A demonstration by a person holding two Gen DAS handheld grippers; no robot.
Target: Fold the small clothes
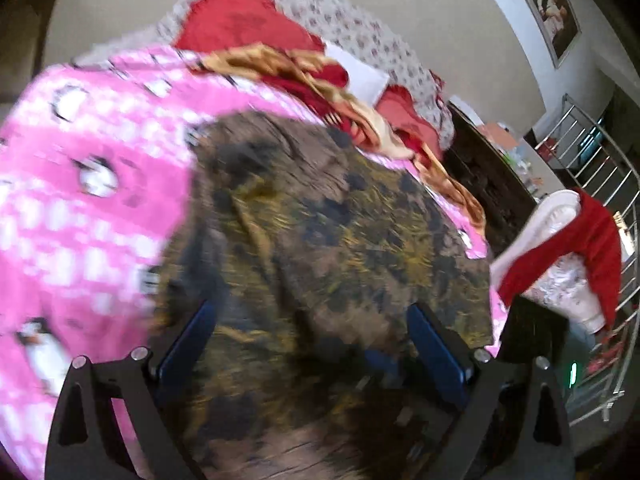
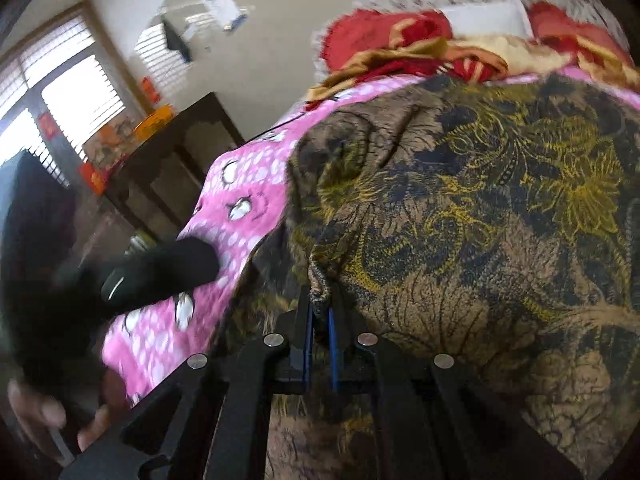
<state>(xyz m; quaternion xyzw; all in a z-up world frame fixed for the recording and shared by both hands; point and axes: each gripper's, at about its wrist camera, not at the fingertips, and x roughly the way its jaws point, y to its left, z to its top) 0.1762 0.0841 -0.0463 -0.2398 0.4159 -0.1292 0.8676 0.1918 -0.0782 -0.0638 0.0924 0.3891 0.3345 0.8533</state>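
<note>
A brown garment with a dark blue and yellow floral print (image 1: 320,216) lies spread over a pink penguin-print blanket (image 1: 80,168). My left gripper (image 1: 310,312) hangs over the near part of the garment with its blue-padded fingers (image 1: 188,344) wide open and pressing on nothing; the view is motion-blurred. In the right wrist view the same garment (image 2: 500,200) fills the right side. My right gripper (image 2: 320,300) is shut on a bunched fold at the garment's near left edge, by the blanket (image 2: 240,200).
Red and gold bedding (image 1: 280,64) is piled at the far end of the bed. A red and white cloth (image 1: 568,256) hangs beside a metal rack (image 1: 608,184). A dark wooden cabinet (image 2: 172,168) stands left of the bed. A hand (image 2: 48,412) holds a black handle (image 2: 160,272).
</note>
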